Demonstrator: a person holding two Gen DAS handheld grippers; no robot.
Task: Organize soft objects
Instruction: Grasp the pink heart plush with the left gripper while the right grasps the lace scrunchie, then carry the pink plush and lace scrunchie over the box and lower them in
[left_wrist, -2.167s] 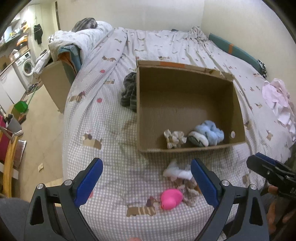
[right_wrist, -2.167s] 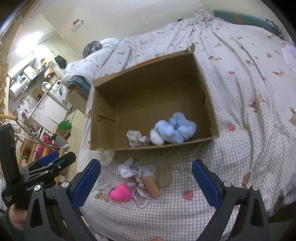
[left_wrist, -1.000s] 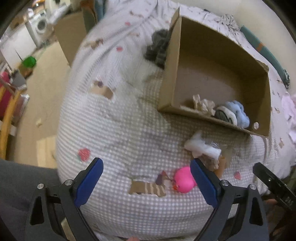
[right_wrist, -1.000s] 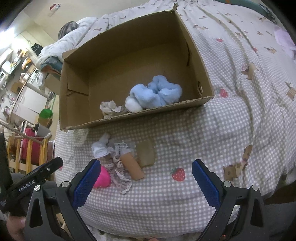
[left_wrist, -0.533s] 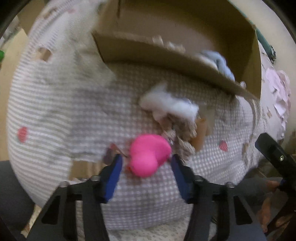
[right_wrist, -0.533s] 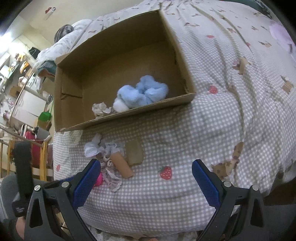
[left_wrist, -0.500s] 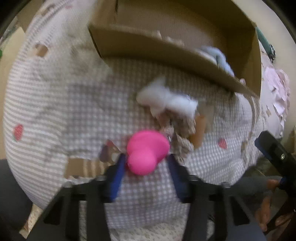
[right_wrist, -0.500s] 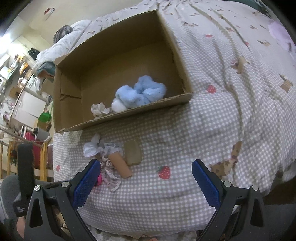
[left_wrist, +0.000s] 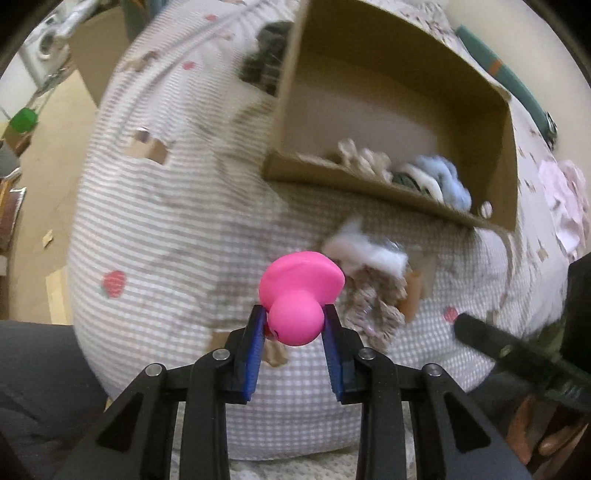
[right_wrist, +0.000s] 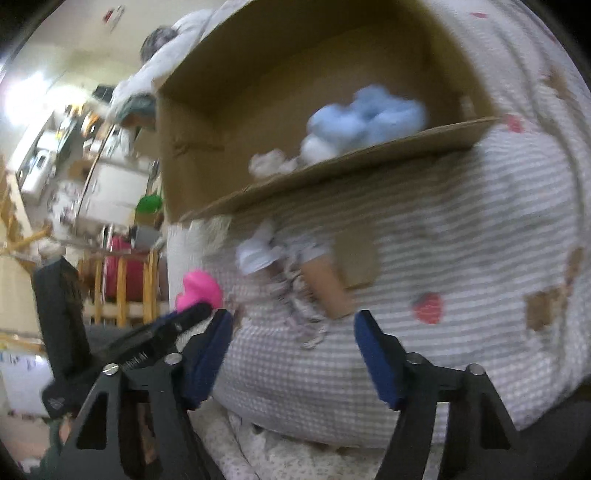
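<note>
My left gripper (left_wrist: 294, 317) is shut on a pink squishy toy (left_wrist: 301, 295) and holds it just above the checked bedspread. The toy also shows in the right wrist view (right_wrist: 199, 288). A small heap lies in front of the cardboard box (left_wrist: 388, 184): a white sock (left_wrist: 365, 247), a lacy patterned cloth (left_wrist: 373, 306) and a tan roll (right_wrist: 327, 286). A light blue fluffy item (right_wrist: 365, 118) and a cream cloth (left_wrist: 364, 158) lie inside the box. My right gripper (right_wrist: 293, 334) is open and empty, low over the near edge of the heap.
The box sits on a bed with a grey checked cover (left_wrist: 166, 221). A dark grey garment (left_wrist: 264, 70) lies left of the box. A pink cloth (left_wrist: 565, 199) lies at the right. The floor and furniture (right_wrist: 92, 184) are off the bed's left side.
My left gripper closed on the pink toy and lifted it slightly. My right gripper narrowed its opening and dropped closer to the heap.
</note>
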